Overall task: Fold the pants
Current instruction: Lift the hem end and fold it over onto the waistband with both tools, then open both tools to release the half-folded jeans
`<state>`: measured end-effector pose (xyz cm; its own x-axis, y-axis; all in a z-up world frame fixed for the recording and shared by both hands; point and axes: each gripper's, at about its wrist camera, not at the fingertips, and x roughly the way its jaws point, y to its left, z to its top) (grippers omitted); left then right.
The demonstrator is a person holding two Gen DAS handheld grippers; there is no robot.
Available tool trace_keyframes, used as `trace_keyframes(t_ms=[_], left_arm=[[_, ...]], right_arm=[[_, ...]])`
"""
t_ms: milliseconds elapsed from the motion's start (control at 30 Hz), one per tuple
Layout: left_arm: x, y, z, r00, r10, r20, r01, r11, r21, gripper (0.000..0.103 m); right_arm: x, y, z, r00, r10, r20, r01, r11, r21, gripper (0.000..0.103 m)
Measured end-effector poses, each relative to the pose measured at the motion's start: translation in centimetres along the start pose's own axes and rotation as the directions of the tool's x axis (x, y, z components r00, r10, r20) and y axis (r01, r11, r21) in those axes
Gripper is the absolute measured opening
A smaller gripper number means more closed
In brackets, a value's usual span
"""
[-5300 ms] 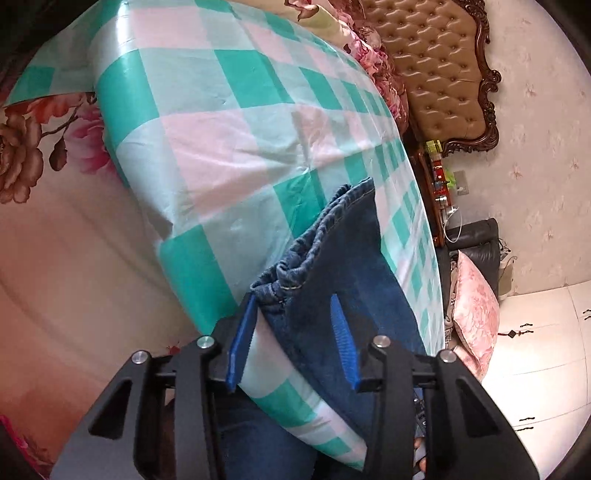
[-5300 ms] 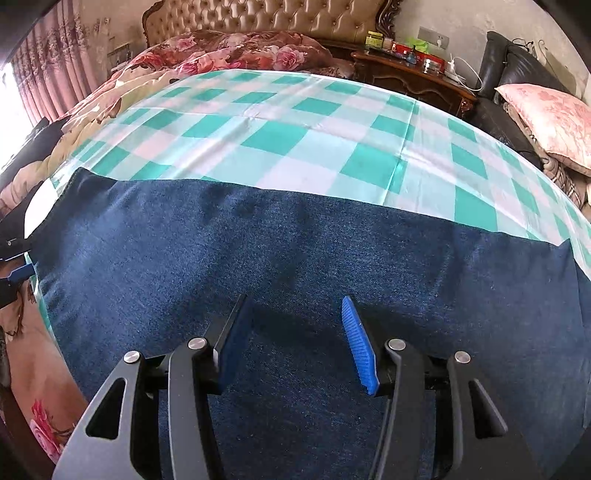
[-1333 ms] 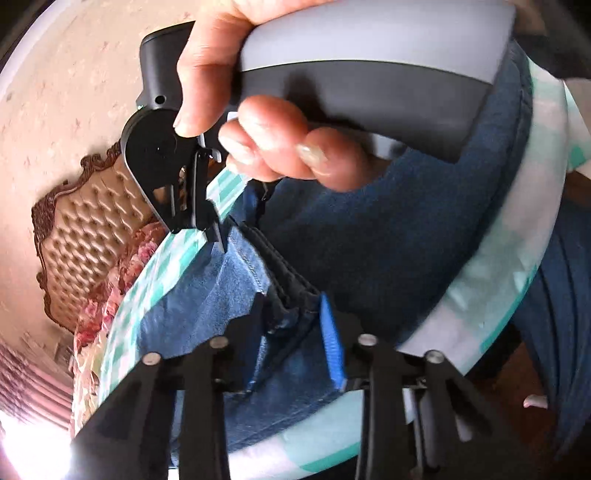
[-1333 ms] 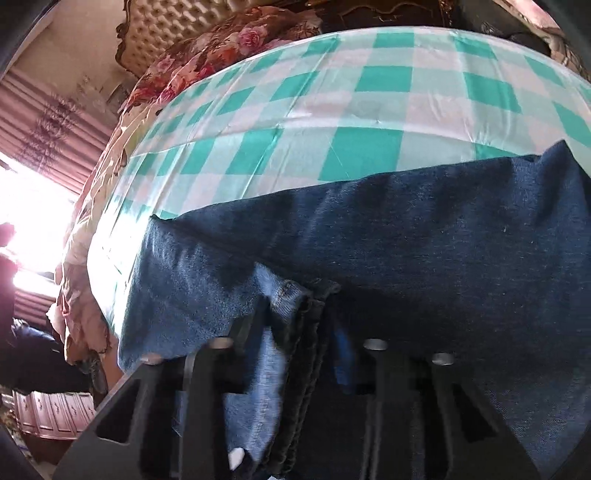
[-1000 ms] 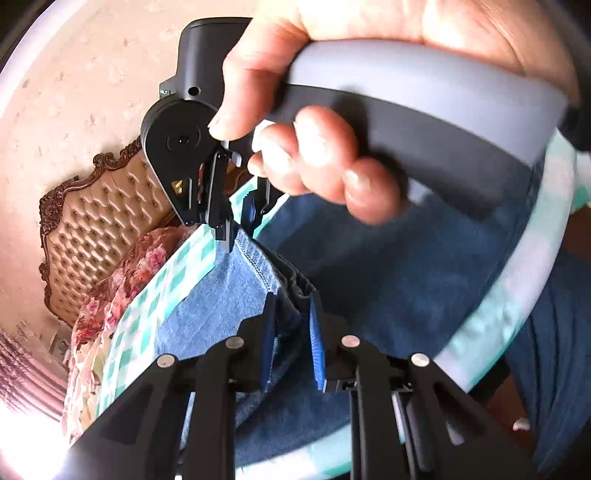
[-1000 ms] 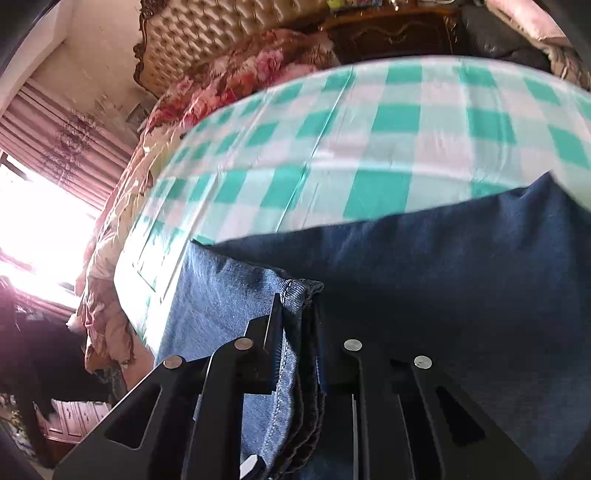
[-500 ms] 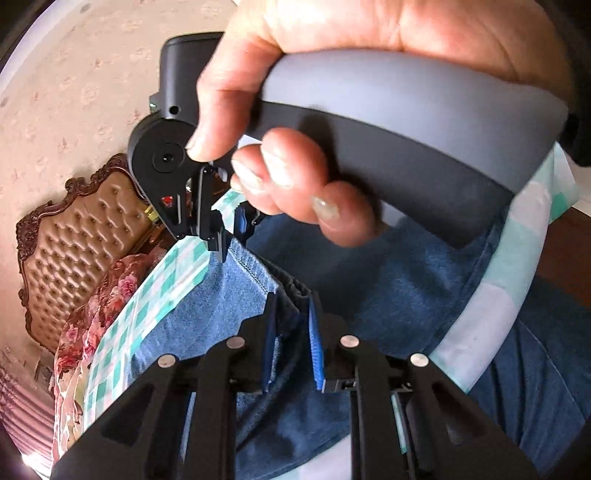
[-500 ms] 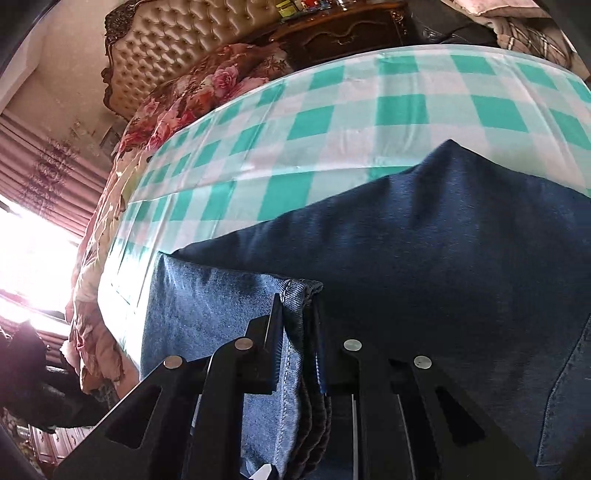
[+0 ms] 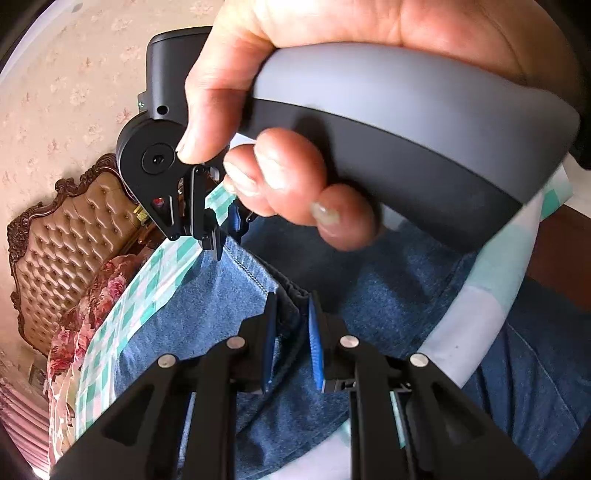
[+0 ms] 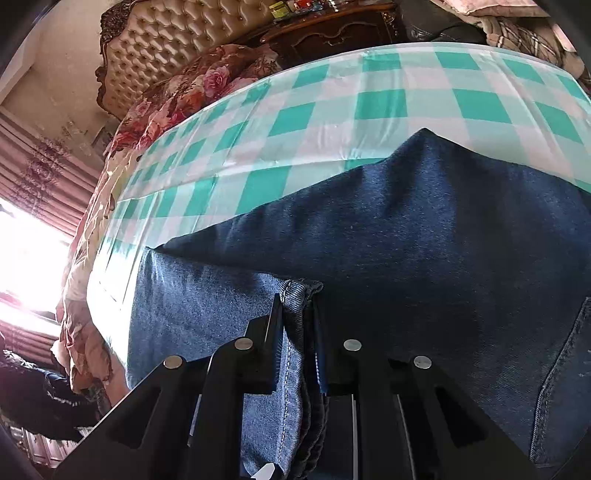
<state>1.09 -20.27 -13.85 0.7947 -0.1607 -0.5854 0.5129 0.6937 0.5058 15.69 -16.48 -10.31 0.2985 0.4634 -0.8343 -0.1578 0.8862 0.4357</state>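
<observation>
Blue denim pants (image 10: 424, 229) lie on a green and white checked cloth (image 10: 332, 110) over a table. The leg end is doubled back over the darker upper part, its paler inside (image 10: 192, 306) showing. My right gripper (image 10: 297, 314) is shut on the stitched hem of the pants. My left gripper (image 9: 290, 314) is shut on the same hem edge (image 9: 251, 269) a little farther along. In the left wrist view a hand (image 9: 295, 177) holding the right gripper's grey handle fills the upper part, and that gripper's tip (image 9: 214, 240) bites the hem just beyond mine.
A tufted headboard (image 10: 173, 40) and floral bedding (image 10: 192, 88) stand past the table's far left. A dark wooden cabinet (image 10: 332, 26) with small items is behind. A bright window with pink curtains (image 10: 33, 236) is at the left. The table edge (image 9: 480, 325) runs close on the right.
Both grippers, shut on the hem all through, have carried it a little farther over the darker part of the pants. In the right wrist view, more of the fold shows.
</observation>
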Motion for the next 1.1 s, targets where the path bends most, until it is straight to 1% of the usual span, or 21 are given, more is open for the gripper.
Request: trace_keyframes(t_ms=[100, 200, 267, 300, 333, 367, 400, 467, 533, 567, 600, 633, 667, 733, 767, 800, 867, 900, 1000, 1067, 1100], left_arm=[[-0.1, -0.2, -0.1, 1.000, -0.010, 0.003, 0.010, 1.000, -0.005, 0.016], [0.5, 0.1, -0.4, 0.999, -0.045, -0.006, 0.045, 0.999, -0.031, 0.018], [0.8, 0.5, -0.7, 0.997, -0.083, -0.005, 0.083, 0.995, -0.055, 0.026], [0.6, 0.9, -0.9, 0.993, -0.117, 0.010, 0.117, 0.989, -0.085, 0.037], [0.3, 1.4, -0.9, 0.988, -0.153, 0.023, 0.155, 0.981, -0.115, 0.050], [0.0, 2.1, -0.9, 0.981, -0.187, 0.041, 0.191, 0.970, -0.148, 0.055], [-0.7, 3.0, -1.0, 0.976, -0.206, 0.065, 0.214, 0.960, -0.180, 0.059], [-2.8, 5.5, -1.9, 0.975, -0.188, 0.114, 0.211, 0.947, -0.244, 0.060], [-4.9, 9.1, -3.5, 0.977, -0.158, 0.145, 0.200, 0.913, -0.355, 0.060], [-5.5, 11.8, -4.9, 0.981, -0.127, 0.145, 0.178, 0.880, -0.440, 0.060], [-5.7, 13.2, -5.7, 0.984, -0.111, 0.138, 0.165, 0.860, -0.483, 0.060], [-5.4, 16.2, -7.4, 0.991, -0.081, 0.104, 0.125, 0.821, -0.557, 0.060], [-4.9, 18.5, -8.8, 0.998, -0.038, 0.059, 0.065, 0.798, -0.599, 0.060], [-3.9, 21.8, -10.6, 1.000, 0.015, -0.021, -0.025, 0.777, -0.629, 0.058], [-2.9, 23.6, -11.4, 0.998, -0.009, -0.065, -0.036, 0.763, -0.645, 0.056], [-2.1, 24.6, -11.8, 0.996, -0.038, -0.081, -0.025, 0.752, -0.658, 0.054], [-0.4, 27.0, -12.4, 0.992, -0.090, -0.090, 0.004, 0.728, -0.686, 0.053], [0.5, 27.5, -12.3, 0.989, -0.107, -0.104, 0.007, 0.725, -0.689, 0.053], [3.5, 27.8, -11.2, 0.978, -0.148, -0.149, 0.012, 0.748, -0.664, 0.053], [6.0, 26.6, -10.5, 0.956, -0.245, -0.159, 0.093, 0.770, -0.631, 0.053], [7.1, 26.8, -10.5, 0.950, -0.266, -0.162, 0.109, 0.771, -0.628, 0.053]], right_arm=[[-0.3, -0.1, -0.2, 1.000, -0.010, 0.007, 0.010, 1.000, -0.001, 0.016], [0.5, -0.1, -0.5, 0.998, -0.062, 0.000, 0.062, 0.998, -0.028, 0.016], [1.2, 0.1, -0.9, 0.992, -0.127, 0.004, 0.127, 0.991, -0.052, 0.016], [1.3, 0.2, -1.1, 0.988, -0.153, 0.015, 0.154, 0.986, -0.064, 0.020], [1.3, 0.3, -1.3, 0.983, -0.180, 0.031, 0.182, 0.980, -0.081, 0.026], [1.2, 0.4, -1.4, 0.979, -0.199, 0.044, 0.202, 0.975, -0.091, 0.030], [1.0, 0.5, -1.5, 0.973, -0.224, 0.059, 0.229, 0.969, -0.098, 0.041], [-0.5, 0.9, -1.6, 0.943, -0.301, 0.142, 0.316, 0.944, -0.096, 0.058], [-3.3, 2.0, -2.3, 0.870, -0.394, 0.298, 0.433, 0.898, -0.077, 0.068], [-4.3, 2.8, -2.8, 0.833, -0.419, 0.361, 0.472, 0.879, -0.072, 0.073], [-5.1, 3.9, -3.5, 0.808, -0.418, 0.415, 0.490, 0.868, -0.079, 0.080], [-5.2, 5.3, -4.3, 0.814, -0.376, 0.442, 0.466, 0.878, -0.111, 0.085], [-5.0, 6.6, -5.0, 0.829, -0.337, 0.446, 0.440, 0.886, -0.148, 0.086], [-4.0, 8.7, -6.1, 0.824, -0.328, 0.462, 0.453, 0.872, -0.187, 0.086], [-3.2, 9.4, -6.4, 0.823, -0.329, 0.463, 0.454, 0.871, -0.187, 0.086], [-2.5, 9.8, -6.6, 0.835, -0.321, 0.446, 0.437, 0.880, -0.185, 0.086], [0.1, 10.4, -6.7, 0.880, -0.312, 0.358, 0.396, 0.898, -0.190, 0.086], [1.0, 10.6, -6.9, 0.888, -0.314, 0.337, 0.392, 0.899, -0.197, 0.086], [3.2, 10.4, -7.8, 0.862, -0.398, 0.315, 0.467, 0.864, -0.188, 0.086], [4.7, 9.4, -8.1, 0.870, -0.425, 0.249, 0.475, 0.857, -0.198, 0.086], [4.6, 9.1, -8.4, 0.875, -0.406, 0.263, 0.459, 0.868, -0.189, 0.086]])
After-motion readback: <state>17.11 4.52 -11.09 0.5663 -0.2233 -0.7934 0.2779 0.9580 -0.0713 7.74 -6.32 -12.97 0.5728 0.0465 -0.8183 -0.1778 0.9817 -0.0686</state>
